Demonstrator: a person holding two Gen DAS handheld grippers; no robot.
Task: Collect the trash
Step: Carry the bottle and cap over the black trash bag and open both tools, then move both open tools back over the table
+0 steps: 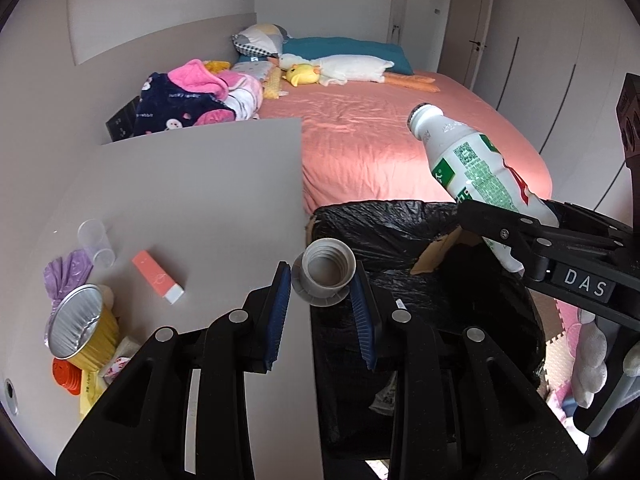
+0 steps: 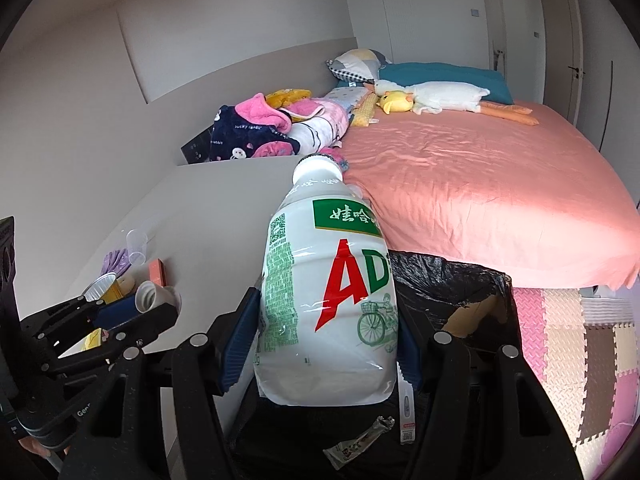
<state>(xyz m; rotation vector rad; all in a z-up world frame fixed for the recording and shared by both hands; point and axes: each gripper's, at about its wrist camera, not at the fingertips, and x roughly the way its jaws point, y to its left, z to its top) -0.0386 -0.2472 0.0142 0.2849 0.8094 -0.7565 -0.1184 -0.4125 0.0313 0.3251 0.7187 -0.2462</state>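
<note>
Right tool [image 2: 326,344] clamped on lower body of white plastic drink bottle [image 2: 326,300], held w/ neck tilted up over black-lined trash bin [image 1: 400,220] beside bed; bottle prob. empty & light, thin-walled, glossy shrink label looks slippery, so grip at mid-body, gently. Left tool [image 1: 323,298] pinching small grey ribbed cap-like piece [image 1: 326,276], rigid & very light, at counter [image 1: 180,200] edge by bin rim. On counter: foil cup [image 1: 76,324], clear plastic cup [image 1: 96,242], pink box [image 1: 157,276].
</note>
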